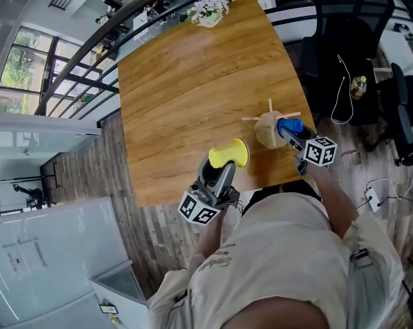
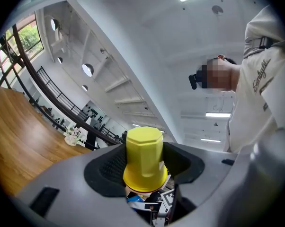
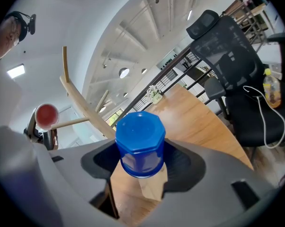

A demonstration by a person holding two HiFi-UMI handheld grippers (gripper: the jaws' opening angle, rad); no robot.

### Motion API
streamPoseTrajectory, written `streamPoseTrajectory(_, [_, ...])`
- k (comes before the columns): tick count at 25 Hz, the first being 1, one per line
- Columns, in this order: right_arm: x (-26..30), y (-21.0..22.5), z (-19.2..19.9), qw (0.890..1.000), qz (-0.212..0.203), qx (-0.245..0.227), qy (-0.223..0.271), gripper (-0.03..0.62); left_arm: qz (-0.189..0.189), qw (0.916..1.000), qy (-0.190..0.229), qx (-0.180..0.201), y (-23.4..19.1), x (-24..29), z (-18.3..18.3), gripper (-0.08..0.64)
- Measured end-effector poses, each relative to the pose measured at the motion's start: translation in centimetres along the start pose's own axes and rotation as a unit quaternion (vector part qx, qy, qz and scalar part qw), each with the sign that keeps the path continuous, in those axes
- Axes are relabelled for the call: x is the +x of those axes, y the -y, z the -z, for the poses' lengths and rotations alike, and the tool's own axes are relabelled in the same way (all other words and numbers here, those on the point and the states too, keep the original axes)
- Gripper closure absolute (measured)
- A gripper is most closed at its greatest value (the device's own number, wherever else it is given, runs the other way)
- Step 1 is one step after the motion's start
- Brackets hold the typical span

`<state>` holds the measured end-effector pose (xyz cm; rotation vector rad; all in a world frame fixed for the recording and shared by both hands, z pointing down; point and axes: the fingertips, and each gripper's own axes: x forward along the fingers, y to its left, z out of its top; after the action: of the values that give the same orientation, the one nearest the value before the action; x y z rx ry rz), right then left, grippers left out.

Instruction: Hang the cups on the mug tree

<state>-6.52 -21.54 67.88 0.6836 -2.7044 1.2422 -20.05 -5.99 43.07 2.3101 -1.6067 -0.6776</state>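
Observation:
A yellow cup (image 1: 228, 154) lies sideways in my left gripper (image 1: 222, 164), held above the near edge of the wooden table (image 1: 186, 94). In the left gripper view the jaws are shut on that yellow cup (image 2: 143, 160), its closed bottom facing away from the camera. My right gripper (image 1: 293, 134) is shut on a blue cup (image 1: 289, 125), which is pressed close to the right side of the wooden mug tree (image 1: 268, 127). In the right gripper view the blue cup (image 3: 140, 143) sits between the jaws, with the tree's pegs (image 3: 81, 109) and a red-tipped peg (image 3: 47, 115) to its left.
A vase of flowers (image 1: 208, 11) stands at the table's far end. Right of the table are a black office chair (image 1: 344, 53) with a bottle (image 1: 358, 86) and a white cable on it. A power strip (image 1: 372, 199) lies on the floor.

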Motion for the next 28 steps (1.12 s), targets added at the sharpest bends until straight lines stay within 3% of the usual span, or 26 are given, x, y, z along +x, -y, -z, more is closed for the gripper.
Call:
streamPoseTrajectory(10, [0.1,0.7,2.0,0.998,0.001,0.058,-0.013,0.304,0.004,1.0000,-0.004,-0.007,-0.1,-0.5,0.2,0.316])
streamPoseTrajectory(20, [-2.3,-0.1,4.8,0.998,0.010,0.050,-0.046,0.304,0.030,0.9994,-0.010,-0.016,-0.2,-0.4,0.3,0.314])
streamPoseTrajectory(23, [-4.1,-0.6,4.6,0.998,0.017,0.031,-0.045,0.355,0.039,0.9990,-0.011,-0.017,-0.3,0.0,0.5,0.316])
streamPoseTrajectory(28, [-6.6,-2.7,2.9,0.999,0.016,-0.030,-0.033,0.499,0.051,0.9986,-0.001,-0.015,-1.3,1.2,-0.5,0.316])
